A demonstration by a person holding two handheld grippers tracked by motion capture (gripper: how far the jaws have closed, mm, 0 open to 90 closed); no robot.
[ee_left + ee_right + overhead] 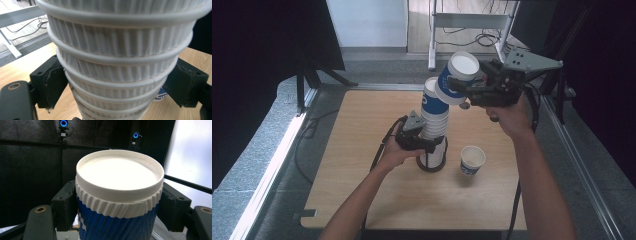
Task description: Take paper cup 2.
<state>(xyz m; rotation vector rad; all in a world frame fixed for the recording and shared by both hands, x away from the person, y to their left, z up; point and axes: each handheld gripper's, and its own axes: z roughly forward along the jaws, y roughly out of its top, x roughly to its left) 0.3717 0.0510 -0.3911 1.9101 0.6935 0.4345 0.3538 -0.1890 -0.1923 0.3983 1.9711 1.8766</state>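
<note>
The left claw (428, 146) clamps the lower part of a stack of cups (433, 127) standing upside down on the bench (362, 150), a pad pressed on either side. The right claw (462, 86) grips a single blue-and-white cup (457, 77) — base up, tilted, raised beside the stack's top, seemingly clear of it. Another cup (472, 160) stands upright on the bench just right of the stack.

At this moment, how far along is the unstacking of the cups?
Done: one cup stands upright on the table, apart from the stack. In hand: the right gripper holds a second cup, bottom up, lifted clear above the stack, which the left gripper clamps low down. Left: setting this cup down, then separating the many cups still nested.
</note>
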